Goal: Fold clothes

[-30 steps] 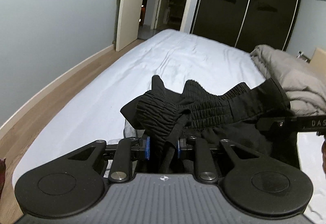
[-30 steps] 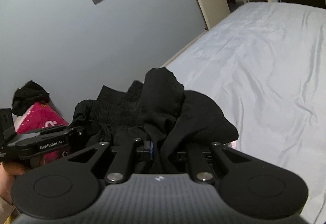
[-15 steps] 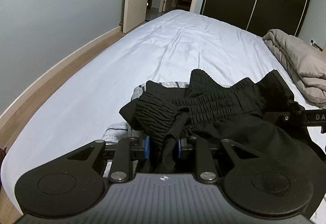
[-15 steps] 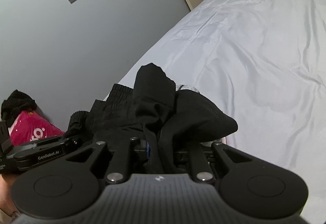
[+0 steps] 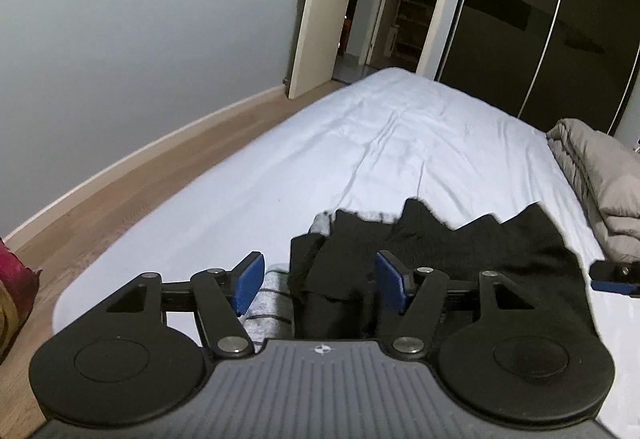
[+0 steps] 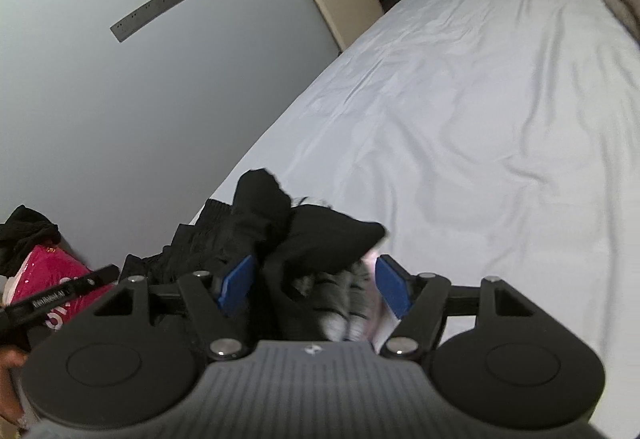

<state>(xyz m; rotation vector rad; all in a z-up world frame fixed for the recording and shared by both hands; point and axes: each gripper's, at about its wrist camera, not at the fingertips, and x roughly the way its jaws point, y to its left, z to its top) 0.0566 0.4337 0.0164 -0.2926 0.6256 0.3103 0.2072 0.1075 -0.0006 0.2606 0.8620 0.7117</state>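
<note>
Black shorts with an elastic waistband (image 5: pixel 440 251) lie bunched on the white bed sheet (image 5: pixel 400 143), on top of a grey striped garment (image 5: pixel 272 299). My left gripper (image 5: pixel 320 281) is at their left end. Its jaws are opening, and the cloth lies loose between the blue pads (image 5: pixel 250 281). My right gripper (image 6: pixel 316 285) is at the other end of the black shorts (image 6: pixel 304 235). Its jaws are opening too, and the pads (image 6: pixel 394 287) stand apart from the fabric. Each gripper's tip shows in the other's view: the right gripper (image 5: pixel 616 275) and the left gripper (image 6: pixel 60 293).
A beige duvet (image 5: pixel 600 175) is heaped on the bed's right side. Wooden floor (image 5: pixel 120 207) runs along the left edge of the bed. A pink bag (image 6: pixel 48 271) with a black garment (image 6: pixel 24 235) on it sits by the grey wall. An open door (image 5: pixel 316 11) and dark wardrobe (image 5: pixel 540 19) stand beyond.
Both grippers were shut on the black shorts and held them up. Now both sets of jaws stand wide apart, and the shorts have dropped onto the pile on the bed.
</note>
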